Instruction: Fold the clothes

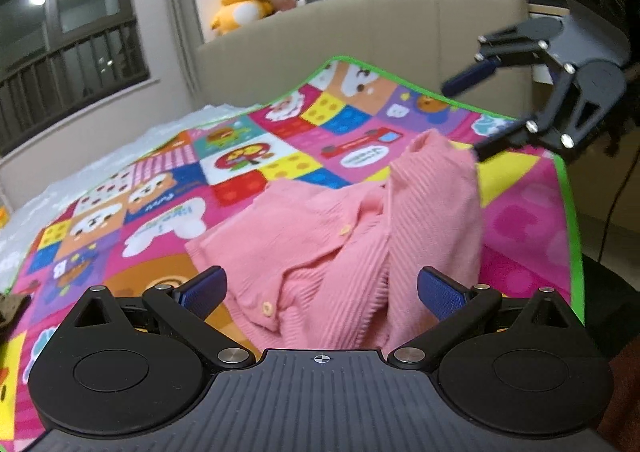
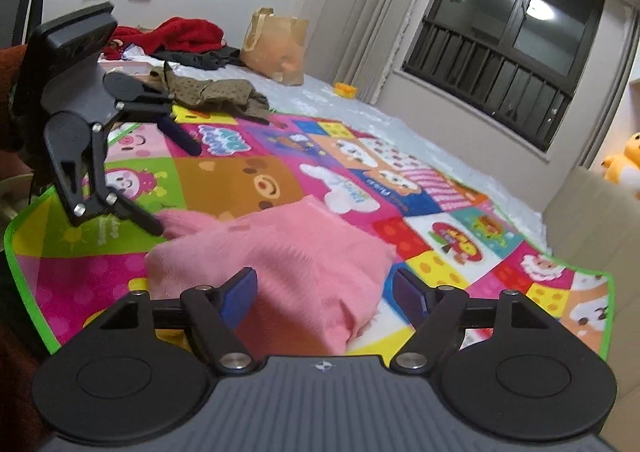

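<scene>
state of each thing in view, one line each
pink cardigan: lying on the mat, partly folded, buttons showing, one side folded over
play mat: spread flat under the cardigan
left tool: open, nothing held
right tool: open, nothing held, pads clear of the cardigan
olive garment: crumpled, unfolded, at the mat's edge
red garment: heaped, unfolded
paper bag: upright, open at the top

black left tool (image 1: 322, 294), blue pads (image 1: 204, 288), silver screws, ribbed grey body, crosshair mark
</scene>
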Demonstrator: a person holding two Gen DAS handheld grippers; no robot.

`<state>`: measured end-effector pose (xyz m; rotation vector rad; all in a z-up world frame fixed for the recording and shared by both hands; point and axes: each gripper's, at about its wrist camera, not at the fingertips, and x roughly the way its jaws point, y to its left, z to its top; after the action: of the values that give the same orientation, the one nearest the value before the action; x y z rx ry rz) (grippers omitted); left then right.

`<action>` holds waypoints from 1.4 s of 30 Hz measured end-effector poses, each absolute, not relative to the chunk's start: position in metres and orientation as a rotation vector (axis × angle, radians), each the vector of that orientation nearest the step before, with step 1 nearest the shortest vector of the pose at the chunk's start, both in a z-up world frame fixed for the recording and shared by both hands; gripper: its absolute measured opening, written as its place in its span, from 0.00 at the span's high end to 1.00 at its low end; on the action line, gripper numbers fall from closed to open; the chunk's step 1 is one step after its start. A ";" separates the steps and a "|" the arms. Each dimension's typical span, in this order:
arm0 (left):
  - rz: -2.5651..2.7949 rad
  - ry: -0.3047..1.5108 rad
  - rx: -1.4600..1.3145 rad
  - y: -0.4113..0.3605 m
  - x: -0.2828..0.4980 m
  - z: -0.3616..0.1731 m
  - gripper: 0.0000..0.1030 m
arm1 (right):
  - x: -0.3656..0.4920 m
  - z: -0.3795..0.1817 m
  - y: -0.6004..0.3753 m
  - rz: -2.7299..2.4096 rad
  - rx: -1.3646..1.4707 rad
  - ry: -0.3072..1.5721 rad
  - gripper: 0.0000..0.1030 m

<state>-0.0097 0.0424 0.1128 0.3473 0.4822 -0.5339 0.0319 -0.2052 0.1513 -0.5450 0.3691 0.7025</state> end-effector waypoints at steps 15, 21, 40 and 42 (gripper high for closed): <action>-0.551 0.499 0.398 0.027 -0.024 0.103 0.00 | 0.008 0.195 -0.229 0.678 -0.617 0.204 0.16; -0.605 0.538 0.382 0.033 -0.021 0.090 0.00 | -0.008 0.104 -0.175 0.888 -0.986 0.304 0.16; -0.653 0.575 0.072 0.073 0.105 0.068 0.00 | 0.253 0.087 -0.168 0.788 -0.109 0.672 0.62; -0.578 0.615 0.020 0.072 0.128 0.061 0.00 | 0.268 0.070 -0.165 0.717 -0.113 0.689 0.48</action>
<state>0.1279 0.0723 0.0607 0.0204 0.6153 -0.5780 0.2679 -0.1653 0.0703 -0.1126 0.6892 0.7171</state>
